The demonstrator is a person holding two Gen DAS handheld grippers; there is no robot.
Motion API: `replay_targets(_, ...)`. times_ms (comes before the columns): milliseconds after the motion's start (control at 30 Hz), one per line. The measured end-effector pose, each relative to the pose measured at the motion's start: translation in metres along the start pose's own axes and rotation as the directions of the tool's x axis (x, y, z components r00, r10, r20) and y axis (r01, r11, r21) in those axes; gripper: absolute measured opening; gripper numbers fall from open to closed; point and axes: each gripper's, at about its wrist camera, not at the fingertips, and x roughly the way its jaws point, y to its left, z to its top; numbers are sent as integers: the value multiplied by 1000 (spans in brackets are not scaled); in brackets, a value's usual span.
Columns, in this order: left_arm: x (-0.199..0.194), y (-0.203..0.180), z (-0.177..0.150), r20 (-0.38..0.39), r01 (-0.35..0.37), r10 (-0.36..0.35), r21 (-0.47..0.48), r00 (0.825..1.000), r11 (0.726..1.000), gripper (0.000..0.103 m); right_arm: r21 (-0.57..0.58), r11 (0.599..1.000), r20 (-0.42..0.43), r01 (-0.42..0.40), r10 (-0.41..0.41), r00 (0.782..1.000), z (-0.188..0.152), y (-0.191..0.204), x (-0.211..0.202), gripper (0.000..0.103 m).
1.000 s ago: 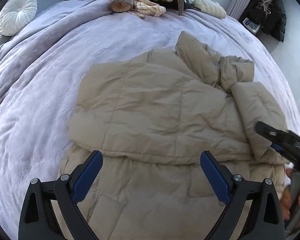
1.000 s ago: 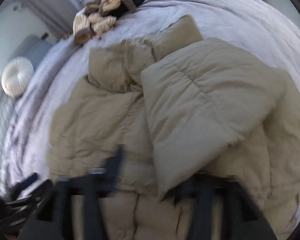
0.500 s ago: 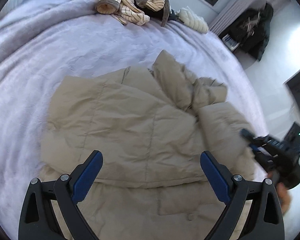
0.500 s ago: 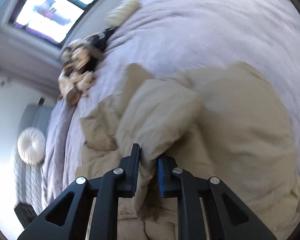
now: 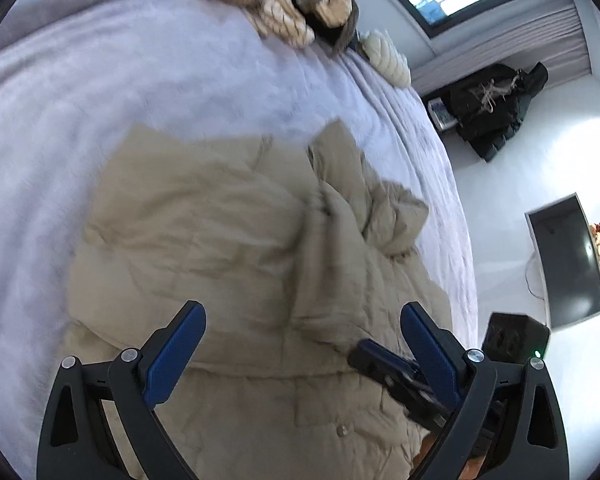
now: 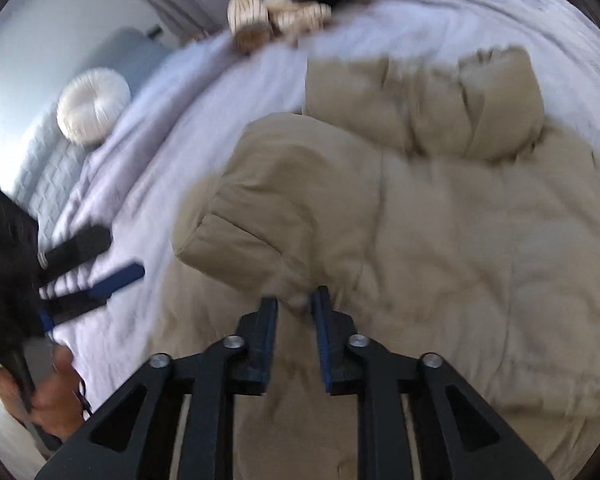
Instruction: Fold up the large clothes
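Reading from the left: your left gripper (image 5: 300, 354) is hanging spread wide over the near part of the beige puffer jacket (image 5: 228, 248), pinching nothing, its blue pads (image 5: 176, 354) clear of the cloth. The jacket is lying across the lavender bedspread (image 5: 80, 92), its long axis running away from you toward the hood (image 6: 496, 104) at the far end. Moving right, the folded-in sleeve (image 6: 260, 208) is lying across the jacket's body, and your right gripper (image 6: 294, 310) is sitting at that sleeve's near edge, its jaws opening with a pucker of fabric between them; blur is keeping you from telling whether the pads are pressing it. Judging by this layout, the right hand is the nearer one to the sleeve, while the left is facing the open hem.
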Motion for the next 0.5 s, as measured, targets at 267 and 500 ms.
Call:
replay_targets(267,58,-7,-7,-127,-16,22,50,992,999,98,327,945,38,9,-23,999,-50,-117,-70,64)
replay_targets(500,79,-31,-2,-153,-4,19,101,988,995,18,660,745,211,-100,-57,976,-81,-221,-111,64)
